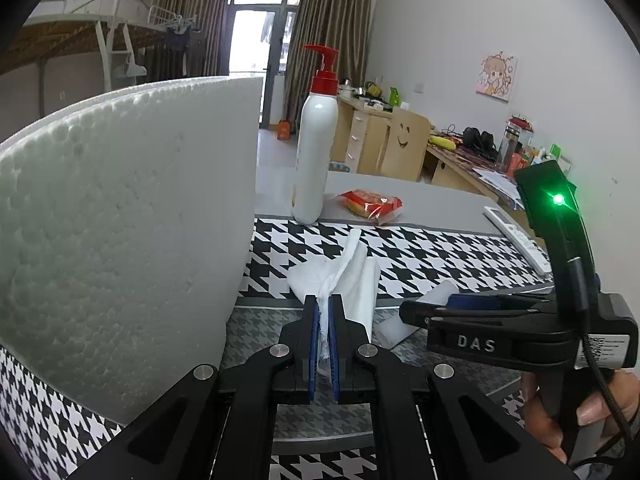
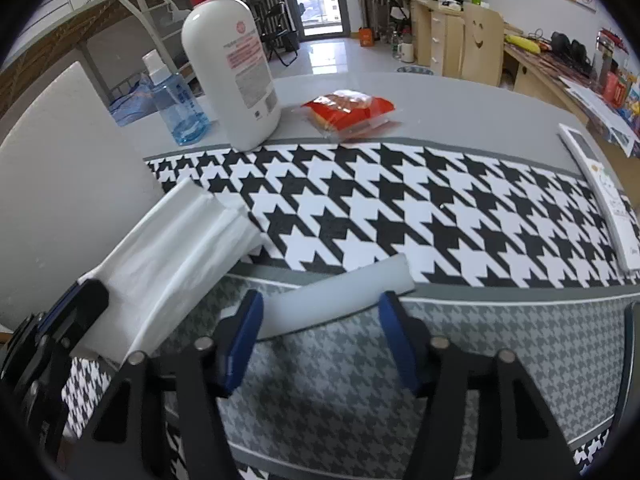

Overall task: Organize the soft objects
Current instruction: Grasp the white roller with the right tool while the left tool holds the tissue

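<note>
My left gripper (image 1: pixel 324 304) is shut on a white tissue pack (image 1: pixel 344 276), held just above the houndstooth mat; it also shows in the right wrist view (image 2: pixel 172 264) at the left, with the left gripper (image 2: pixel 86 300) at its near end. My right gripper (image 2: pixel 320 308) is open, its blue pads either side of a pale foam strip (image 2: pixel 336 300) that lies on the mat. In the left wrist view the right gripper (image 1: pixel 424 312) reaches in from the right over that strip (image 1: pixel 400 320). A red snack packet (image 1: pixel 370 204) (image 2: pixel 350 110) lies farther back.
A large white foam board (image 1: pixel 128 232) stands upright at the left. A white pump bottle (image 1: pixel 314 152) (image 2: pixel 232 68) and a blue bottle (image 2: pixel 176 100) stand at the back. A white remote (image 2: pixel 600 196) lies at the table's right edge.
</note>
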Motion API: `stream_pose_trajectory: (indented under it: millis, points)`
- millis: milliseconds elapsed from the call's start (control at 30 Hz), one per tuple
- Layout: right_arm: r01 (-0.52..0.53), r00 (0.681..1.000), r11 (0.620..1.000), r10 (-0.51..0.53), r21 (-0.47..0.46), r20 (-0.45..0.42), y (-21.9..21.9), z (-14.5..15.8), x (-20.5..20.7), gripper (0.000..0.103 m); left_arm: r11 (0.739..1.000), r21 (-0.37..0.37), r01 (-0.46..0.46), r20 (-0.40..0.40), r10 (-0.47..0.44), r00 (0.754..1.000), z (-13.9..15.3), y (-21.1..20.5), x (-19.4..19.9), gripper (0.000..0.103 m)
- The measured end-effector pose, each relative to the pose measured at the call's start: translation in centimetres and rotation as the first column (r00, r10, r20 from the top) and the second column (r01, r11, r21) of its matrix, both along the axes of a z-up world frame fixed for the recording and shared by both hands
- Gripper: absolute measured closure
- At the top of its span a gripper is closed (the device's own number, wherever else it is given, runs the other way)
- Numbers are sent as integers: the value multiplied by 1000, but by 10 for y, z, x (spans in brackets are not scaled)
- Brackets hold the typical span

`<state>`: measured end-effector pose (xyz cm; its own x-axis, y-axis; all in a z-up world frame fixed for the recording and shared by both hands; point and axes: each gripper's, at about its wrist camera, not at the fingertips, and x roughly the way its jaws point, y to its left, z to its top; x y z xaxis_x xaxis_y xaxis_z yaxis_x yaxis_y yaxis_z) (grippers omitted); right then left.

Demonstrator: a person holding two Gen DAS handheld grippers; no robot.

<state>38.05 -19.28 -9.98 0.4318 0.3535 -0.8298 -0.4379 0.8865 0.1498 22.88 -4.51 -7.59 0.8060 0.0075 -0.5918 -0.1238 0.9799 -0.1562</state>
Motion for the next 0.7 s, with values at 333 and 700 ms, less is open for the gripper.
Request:
stream_pose_trajectory:
  millis: [333, 700]
  points:
    - [78, 992, 996, -75, 30, -100, -9, 2, 9, 60, 1000, -7, 9, 3, -9, 1000, 0, 1, -3, 98]
    - [127, 990, 991, -124, 33, -72, 6, 1, 16, 83, 1000, -21, 15, 11, -15, 1000, 2, 4, -4, 98]
